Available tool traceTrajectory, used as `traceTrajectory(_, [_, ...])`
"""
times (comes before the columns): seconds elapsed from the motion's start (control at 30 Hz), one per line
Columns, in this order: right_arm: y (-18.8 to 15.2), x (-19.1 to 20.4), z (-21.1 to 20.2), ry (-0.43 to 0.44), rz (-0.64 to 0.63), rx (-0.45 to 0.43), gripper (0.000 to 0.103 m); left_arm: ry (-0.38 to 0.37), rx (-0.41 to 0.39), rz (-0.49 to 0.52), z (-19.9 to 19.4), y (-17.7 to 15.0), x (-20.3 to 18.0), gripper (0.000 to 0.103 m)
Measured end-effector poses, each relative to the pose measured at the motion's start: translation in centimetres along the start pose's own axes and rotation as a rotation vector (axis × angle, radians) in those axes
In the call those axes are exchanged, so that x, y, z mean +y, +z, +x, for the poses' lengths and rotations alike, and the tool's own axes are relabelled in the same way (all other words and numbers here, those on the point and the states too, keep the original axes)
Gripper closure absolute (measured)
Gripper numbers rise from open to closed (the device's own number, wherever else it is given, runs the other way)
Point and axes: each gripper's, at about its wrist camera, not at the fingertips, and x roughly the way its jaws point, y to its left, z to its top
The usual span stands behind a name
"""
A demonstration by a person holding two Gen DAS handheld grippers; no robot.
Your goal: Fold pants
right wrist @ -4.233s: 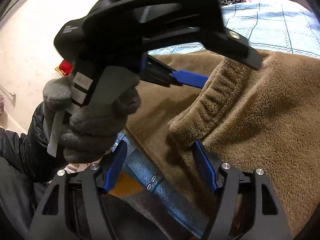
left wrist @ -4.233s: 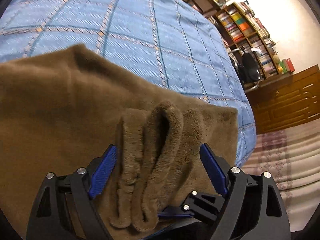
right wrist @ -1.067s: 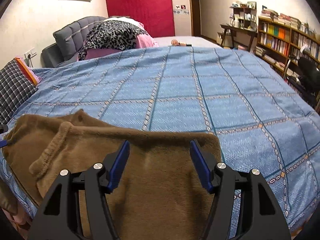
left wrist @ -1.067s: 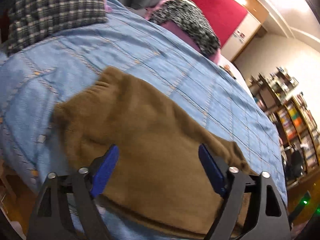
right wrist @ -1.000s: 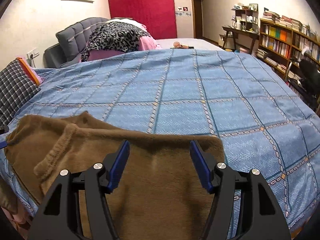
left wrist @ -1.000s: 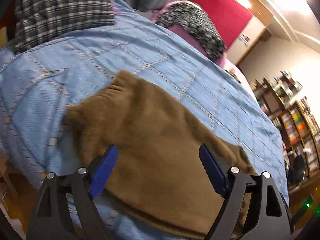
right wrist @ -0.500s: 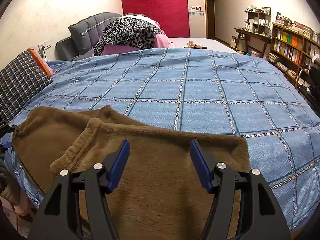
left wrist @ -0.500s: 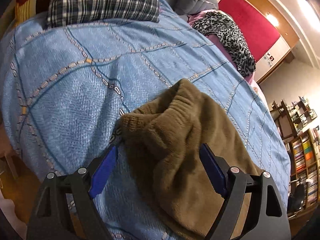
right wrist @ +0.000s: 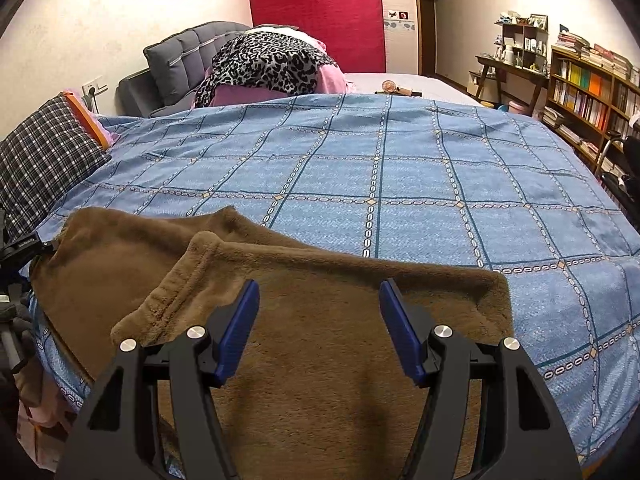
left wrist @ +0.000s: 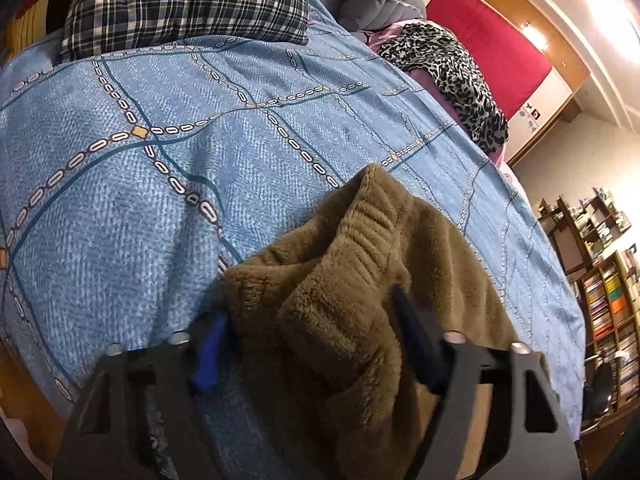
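Brown fleece fills the left wrist view: the pants (left wrist: 360, 300) bunch up between the fingers of the left gripper (left wrist: 316, 332), their ribbed waistband (left wrist: 372, 224) rising just beyond the tips. The jaws are closing around that bunch, though whether the pads press yet I cannot tell; the left finger (left wrist: 206, 352) is blurred at the fleece's edge. The grab looks aimed at the waist end, likely so it can be carried over for the next fold. Beyond the fingers runs the blue quilt (left wrist: 160, 140), with a plaid pillow (left wrist: 184, 0) past it.

From the right wrist, the right gripper (right wrist: 318, 328) hangs with fingers apart over the flat fleece, nothing between the pads; it seems to wait. This view gives what the other lacks: the pants (right wrist: 320, 360) lie already doubled at the quilt's near edge, a cuffed edge (right wrist: 176, 280) off the left finger and a square corner beyond the right one. The other gripper shows only as a dark sliver at far left.
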Motion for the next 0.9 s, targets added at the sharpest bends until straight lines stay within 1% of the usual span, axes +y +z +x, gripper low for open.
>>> traceTrajectory(0.03, [-0.1,0.0,0.1,0.002,0.003,0.003,0.039,-0.009,0.001,0.002,-0.2,0.0,0.1,0.046])
traceTrajectory(0.07, [-0.1,-0.1,0.1,0.005,0.007,0.006,0.039,-0.022,0.004,-0.001,-0.4,-0.1,0.1,0.051])
traceTrajectory(0.17, [-0.2,-0.5,0.2,0.007,0.025,0.011,0.039,-0.054,-0.006,0.006,-1.7,0.0,-0.2,0.062])
traceTrajectory(0.27, [-0.1,-0.8,-0.1,0.011,0.039,0.002,0.039,-0.088,-0.033,0.034,-3.4,0.1,-1.6,0.064])
traceTrajectory(0.47, [-0.2,-1.8,-0.7,0.011,0.071,-0.017,0.039,-0.179,-0.09,0.115,-7.0,0.5,-6.7,0.065])
traceTrajectory(0.7, [-0.7,-3.6,-1.7,0.031,0.13,-0.039,0.039,-0.283,-0.139,0.277,-11.2,-0.9,-14.9,0.066])
traceTrajectory(0.9, [-1.4,-5.5,-2.4,0.04,0.179,-0.058,0.039,-0.387,-0.133,0.415,-13.7,-3.6,-22.1,0.066])
